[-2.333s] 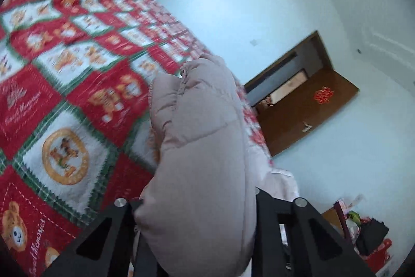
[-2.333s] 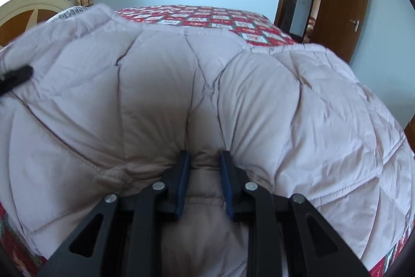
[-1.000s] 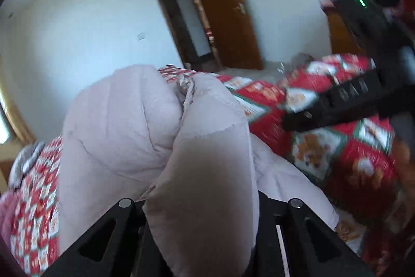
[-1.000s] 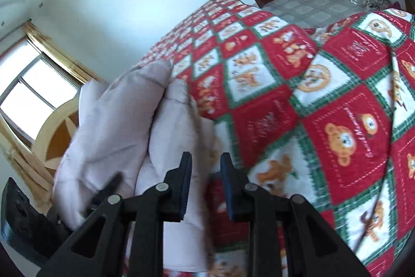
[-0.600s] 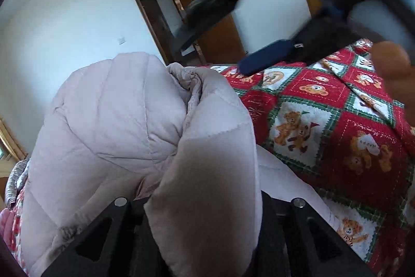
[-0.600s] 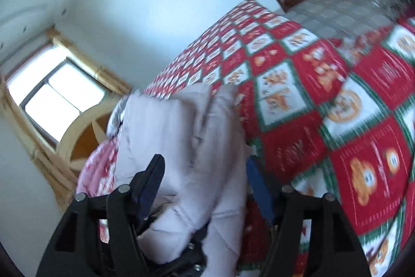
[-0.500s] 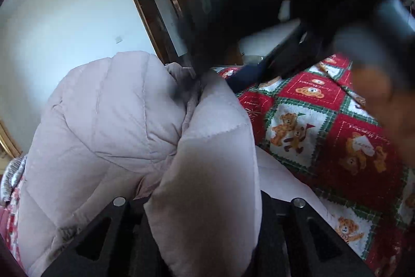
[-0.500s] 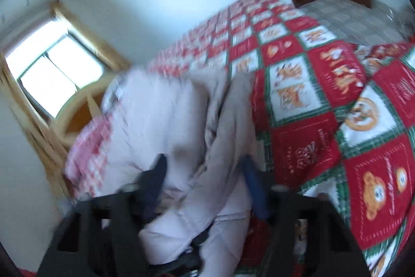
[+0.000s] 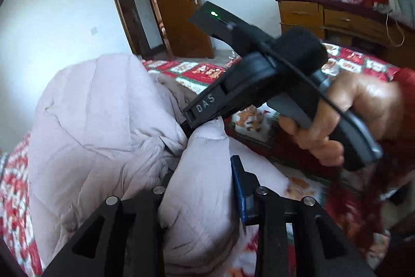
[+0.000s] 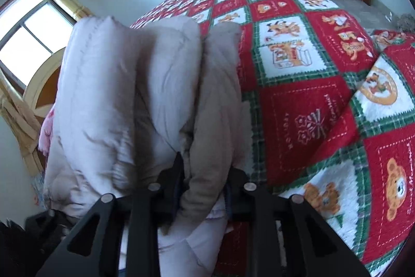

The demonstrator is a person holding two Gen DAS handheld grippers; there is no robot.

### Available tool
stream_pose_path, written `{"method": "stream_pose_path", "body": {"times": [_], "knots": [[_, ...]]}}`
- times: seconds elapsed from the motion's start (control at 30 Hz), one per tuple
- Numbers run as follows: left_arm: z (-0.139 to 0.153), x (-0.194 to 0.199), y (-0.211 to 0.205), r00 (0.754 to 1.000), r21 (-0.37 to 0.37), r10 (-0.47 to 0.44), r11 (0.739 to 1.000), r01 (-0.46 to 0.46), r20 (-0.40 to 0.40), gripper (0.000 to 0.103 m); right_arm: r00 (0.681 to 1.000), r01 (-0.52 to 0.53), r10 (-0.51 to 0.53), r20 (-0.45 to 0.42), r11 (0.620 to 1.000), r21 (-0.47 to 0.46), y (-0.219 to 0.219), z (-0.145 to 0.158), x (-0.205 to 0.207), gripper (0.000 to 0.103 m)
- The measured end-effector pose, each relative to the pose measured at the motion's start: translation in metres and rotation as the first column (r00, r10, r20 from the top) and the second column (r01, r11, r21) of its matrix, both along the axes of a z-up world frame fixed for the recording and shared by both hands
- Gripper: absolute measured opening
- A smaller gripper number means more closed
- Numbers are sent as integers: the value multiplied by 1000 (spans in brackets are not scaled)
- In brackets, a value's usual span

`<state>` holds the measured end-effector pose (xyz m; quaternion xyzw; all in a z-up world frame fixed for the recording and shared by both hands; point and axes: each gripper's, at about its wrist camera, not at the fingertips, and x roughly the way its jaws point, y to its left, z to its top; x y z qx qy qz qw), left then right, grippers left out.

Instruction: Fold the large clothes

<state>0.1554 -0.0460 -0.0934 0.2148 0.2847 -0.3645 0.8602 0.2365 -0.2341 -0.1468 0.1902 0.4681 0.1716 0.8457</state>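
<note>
A bedroom with pale walls, an open brown door (image 9: pixel 179 4) and a wooden dresser (image 9: pixel 337 20); the bed (image 10: pixel 311 100) wears a red-and-green bear-patterned quilt; over it the pale pink padded coat (image 9: pixel 103 126) is held bunched and lifted, its bulk hanging toward the headboard side. The left gripper (image 9: pixel 199 188) has its fingers clamped on a thick fold of the coat, which fills the gap between them; the right gripper (image 10: pixel 203 173) is likewise closed on a neighbouring fold, its nose buried in the fabric just beyond the left one in the left wrist view, the right hand (image 9: pixel 350 116) squeezing the handle. Both grips sit close together, probably to gather two edges into one stack before laying the coat down for the next fold. Half a second ago the right gripper was blurred and approaching with its fingers apart around the fabric; now it has bitten and the views are steadier.
</note>
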Motion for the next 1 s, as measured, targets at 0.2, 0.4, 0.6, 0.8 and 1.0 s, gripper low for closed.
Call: {"method": "stream_pose_path", "body": {"times": [0.2,0.4,0.6,0.8,1.0], "knots": [[12,-1,-1,998,-2,-10,1000,10,65,39,999,14,-13,35,999,-47,11,2,-7,33],[29,-11,-20,975,-142,-137,976,163,174,68,1000,0,0,10,999,54,-5,0,-4,32],[96,-5,49,971,-396,-83,903,168,224,72,999,7,-4,-33,995,95,-17,-12,4,30],[83,103,175,850,-434,525,777,-456,46,83,999,33,-33,-3,998,44,-11,-13,-1,30],[27,183,173,838,-464,484,699,-544,-252,83,999,51,-51,-6,998,28,-7,-13,-5,31]]}}
